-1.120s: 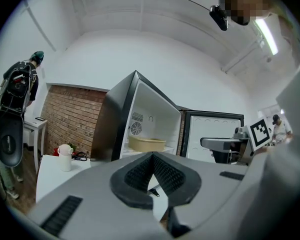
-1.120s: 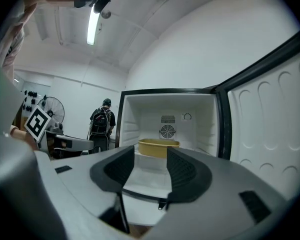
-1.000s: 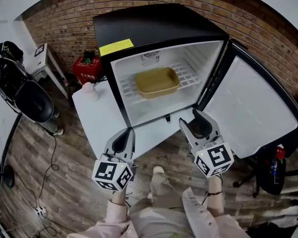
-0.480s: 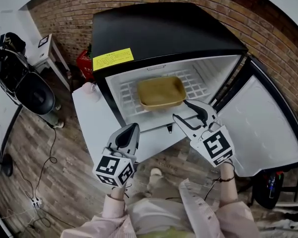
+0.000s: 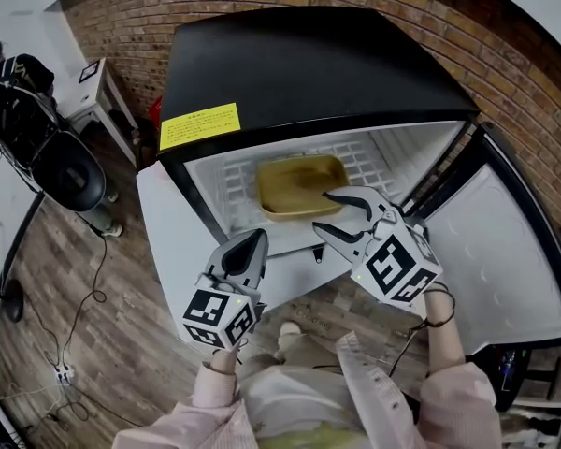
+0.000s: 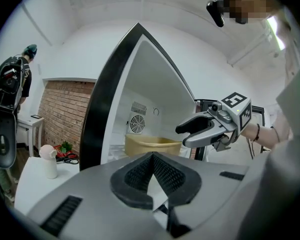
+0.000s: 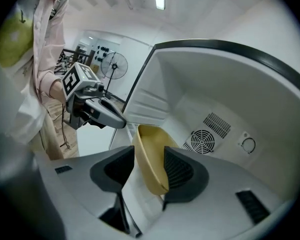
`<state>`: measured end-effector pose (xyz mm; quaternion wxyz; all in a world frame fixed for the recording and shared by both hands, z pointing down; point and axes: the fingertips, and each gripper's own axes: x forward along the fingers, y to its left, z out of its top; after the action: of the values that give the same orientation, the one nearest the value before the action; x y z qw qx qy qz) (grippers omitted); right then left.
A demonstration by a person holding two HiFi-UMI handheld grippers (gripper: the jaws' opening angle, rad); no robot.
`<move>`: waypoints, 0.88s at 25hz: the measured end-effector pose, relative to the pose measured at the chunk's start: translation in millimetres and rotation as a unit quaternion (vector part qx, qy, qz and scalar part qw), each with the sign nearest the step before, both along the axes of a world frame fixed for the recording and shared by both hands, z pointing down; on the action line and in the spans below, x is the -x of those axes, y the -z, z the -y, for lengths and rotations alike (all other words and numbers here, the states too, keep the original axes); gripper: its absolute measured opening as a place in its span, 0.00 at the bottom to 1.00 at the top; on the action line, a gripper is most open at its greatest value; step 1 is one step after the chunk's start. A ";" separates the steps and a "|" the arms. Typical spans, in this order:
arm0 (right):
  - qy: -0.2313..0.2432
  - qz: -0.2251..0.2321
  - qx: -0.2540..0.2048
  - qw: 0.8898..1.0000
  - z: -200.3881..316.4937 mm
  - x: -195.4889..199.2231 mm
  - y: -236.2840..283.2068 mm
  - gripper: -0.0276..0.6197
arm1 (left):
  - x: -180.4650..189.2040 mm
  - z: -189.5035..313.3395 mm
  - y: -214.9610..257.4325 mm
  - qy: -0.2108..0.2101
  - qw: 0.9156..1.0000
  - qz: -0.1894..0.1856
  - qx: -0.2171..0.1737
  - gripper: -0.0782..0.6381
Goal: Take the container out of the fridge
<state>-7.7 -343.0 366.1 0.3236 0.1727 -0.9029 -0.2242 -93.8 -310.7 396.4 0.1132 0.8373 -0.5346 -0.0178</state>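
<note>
1. Fridge (image 5: 309, 64) stands open, with its door (image 5: 505, 251) swung out to the right. The tan container (image 5: 294, 181) lies on the white wire shelf (image 5: 232, 183), about midway between the shelf's left and right edges
2. Right gripper (image 5: 323, 213): fingers apart, tips over the shelf's front edge at the container's near right corner
3. Right gripper view: the container's wall (image 7: 149, 164) stands between the two pads. One pad (image 7: 179, 170) is on the hollow inner side and the other on the outer side. A gap shows on the outer side, so the wall is straddled, not clamped. Contact on the inner side cannot be told
4. Left gripper (image 5: 251, 249): fingers closed tip to tip with nothing between them. It is outside the fridge, below the shelf's front edge and left of the right gripper, well apart from the container
5. Left gripper view: the container shows beyond the closed tips (image 6: 151, 156), inside the cabinet
6. A white table (image 5: 173, 227) adjoins the fridge's left side, and a small white bottle (image 6: 49, 161) stands on it
</note>
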 end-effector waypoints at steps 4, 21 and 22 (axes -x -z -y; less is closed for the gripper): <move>0.031 -0.054 0.005 0.998 3.8 5.6 -13.1 0.33 | -1.9 4.9 -0.7 0.005 1.000 -0.001 -0.001 0.10; 0.067 -0.185 -0.001 0.981 7.1 16.2 -44.2 0.11 | -6.7 5.7 -4.0 -0.020 1.000 -0.012 0.012 0.10; 0.067 -0.185 0.000 0.981 6.4 16.4 -44.1 0.11 | -6.9 5.4 -4.0 -0.022 1.000 -0.012 0.013 0.10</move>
<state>-24.1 -349.4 410.2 0.4690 0.0676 -0.8372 -0.2733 -86.9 -316.1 400.4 0.1305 0.8471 -0.5148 -0.0188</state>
